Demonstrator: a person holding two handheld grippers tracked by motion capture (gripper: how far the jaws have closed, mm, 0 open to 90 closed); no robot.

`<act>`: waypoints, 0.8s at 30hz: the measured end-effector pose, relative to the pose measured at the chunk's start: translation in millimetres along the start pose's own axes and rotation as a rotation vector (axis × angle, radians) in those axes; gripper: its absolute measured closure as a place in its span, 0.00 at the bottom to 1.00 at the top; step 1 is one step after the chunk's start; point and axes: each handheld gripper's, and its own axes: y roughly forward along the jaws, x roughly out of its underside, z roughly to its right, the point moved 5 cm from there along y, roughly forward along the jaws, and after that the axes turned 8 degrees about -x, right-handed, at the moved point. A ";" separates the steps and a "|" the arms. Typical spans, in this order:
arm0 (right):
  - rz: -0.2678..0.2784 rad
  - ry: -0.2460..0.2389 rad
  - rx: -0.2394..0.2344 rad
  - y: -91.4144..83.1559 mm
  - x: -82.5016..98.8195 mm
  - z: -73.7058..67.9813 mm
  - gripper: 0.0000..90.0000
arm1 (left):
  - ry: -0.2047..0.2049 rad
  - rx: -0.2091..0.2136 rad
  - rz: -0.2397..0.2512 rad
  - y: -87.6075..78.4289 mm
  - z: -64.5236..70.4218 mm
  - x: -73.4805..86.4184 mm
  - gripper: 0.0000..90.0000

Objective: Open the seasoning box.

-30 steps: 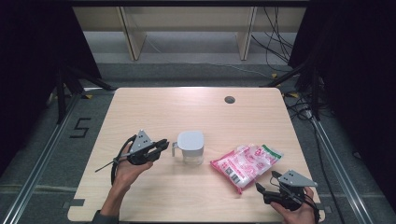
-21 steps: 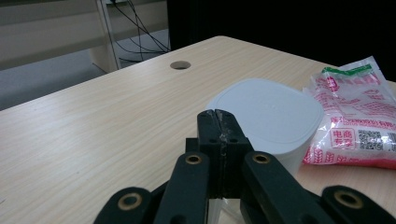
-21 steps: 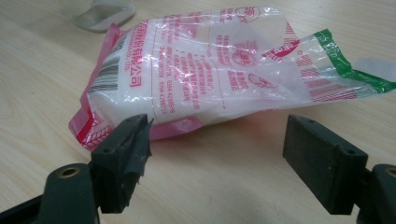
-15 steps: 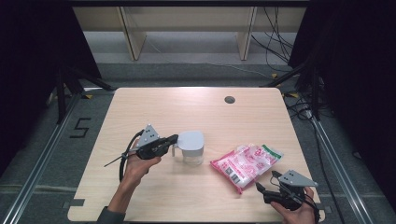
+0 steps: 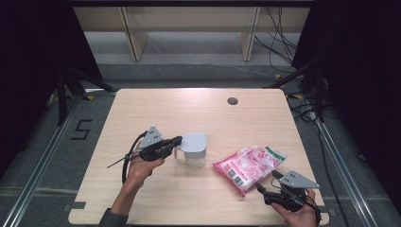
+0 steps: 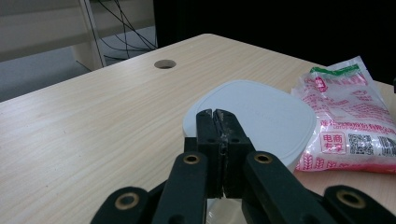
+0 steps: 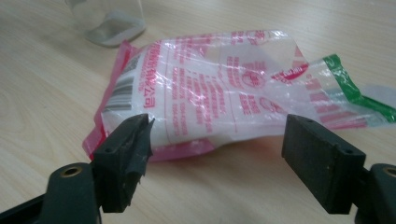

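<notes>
The clear jug with the pale grey lid [image 5: 194, 147] stands upright near the middle of the light wood worktop [image 5: 198, 113], a little toward the person's side. The left hand-held gripper [image 5: 176, 141] meets it from the left at the lid's edge, where the handle sits; in the left gripper view its two black jaws are pressed tight together, tips lying against the rim of the lid [image 6: 252, 119], and I cannot tell whether a thin part of the handle is caught between them. Just to the right of the jug, close but apart from it, lies a flat plastic bag [image 5: 249, 165] of white grains, clear film with pink-red edges and a green strip at one end. Its printing is red Chinese characters; in the left gripper view I can make out "电商专供" in a red box beside a QR code on the bag [image 6: 350, 126], and the right gripper view shows a barcode near one corner of the bag [image 7: 224, 88], the rest too crumpled to read. The right hand-held gripper [image 5: 267, 183] sits at the worktop's near right corner, jaws spread wide and facing the bag's near end, not touching it. A round cable hole [image 5: 232, 100] marks the far side of the worktop, and a "5" [image 5: 81, 129] is marked on the floor to the left.
</notes>
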 end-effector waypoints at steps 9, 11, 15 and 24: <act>0.093 -0.032 -0.092 21.0 -38.3 -22.2 0.48 | -0.016 -0.004 0.014 -0.1 -1.0 0.9 0.98; 0.090 -0.080 -0.126 32.9 -50.7 -31.0 0.57 | -0.021 -0.005 0.012 -0.8 -1.5 1.3 0.97; 0.073 -0.175 -0.148 60.2 -74.9 -43.8 0.75 | -0.027 -0.011 0.012 -1.0 -1.3 1.5 0.97; 0.050 -0.217 -0.222 94.9 -94.1 -59.0 0.97 | -0.028 -0.010 0.013 -1.0 -1.4 1.6 0.97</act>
